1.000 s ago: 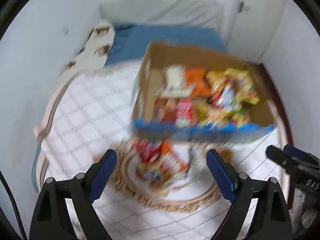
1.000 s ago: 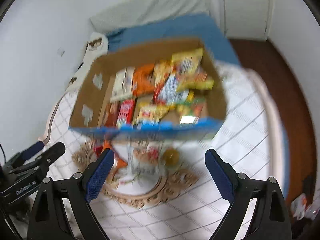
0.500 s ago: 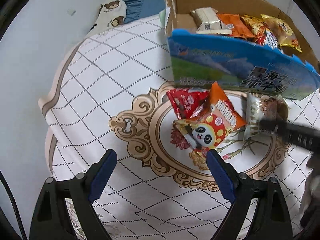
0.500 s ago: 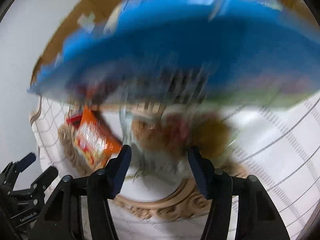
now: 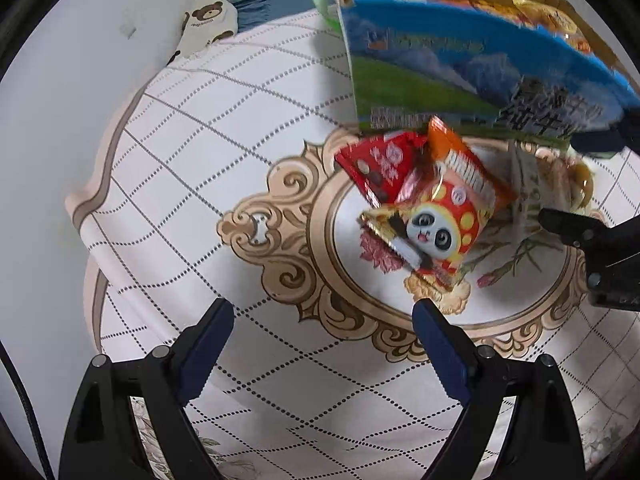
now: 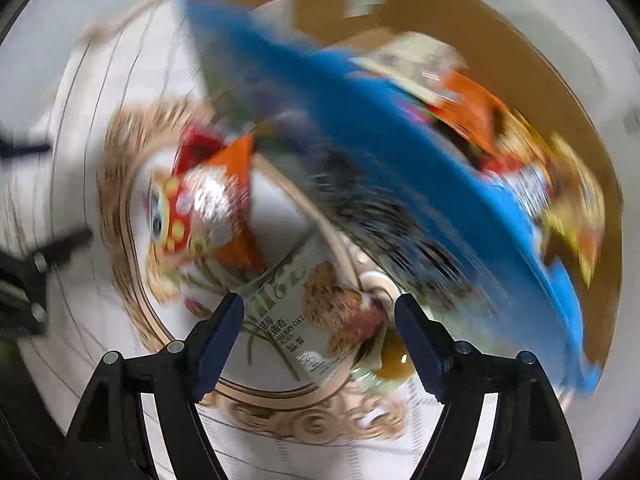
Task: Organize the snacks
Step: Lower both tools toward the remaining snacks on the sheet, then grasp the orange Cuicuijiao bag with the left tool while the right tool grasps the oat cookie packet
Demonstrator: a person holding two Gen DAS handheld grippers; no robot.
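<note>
1. Since the frames a second ago, both cameras are sitting much lower and closer to the loose snacks. The cardboard box (image 5: 472, 52), then seen whole from above, is now filling the top of both views, with only its blue printed front wall facing the cameras.
2. Landmark: the box. It is resting on the quilted bedspread (image 5: 168, 168), and packets already sorted are lying inside it behind the blue wall.
3. Loose snacks are lying just in front of the box, on the bedspread's ornate oval: a red packet (image 5: 380, 164) nearest the wall, an orange packet (image 5: 464, 168) overlapping it, and a panda packet (image 5: 432, 232) on top, farther out.
4. A pale cookie packet (image 6: 308, 316) is lying at the front of the box too, to the right of that pile.
5. The right gripper (image 6: 320, 340) is pointing down over the cookie packet, jaws opening. The packet is lying between the fingers, but the pads are not pressing it. Judgement: the wider spread is for straddling the packet's width.
6. The left gripper (image 5: 320, 344) is hanging with its jaws wide apart and holding nothing, out from the box beyond the panda packet. Judgement: it is staying clear of the right one.
7. The right view is badly smeared, so contact is uncertain.
</note>
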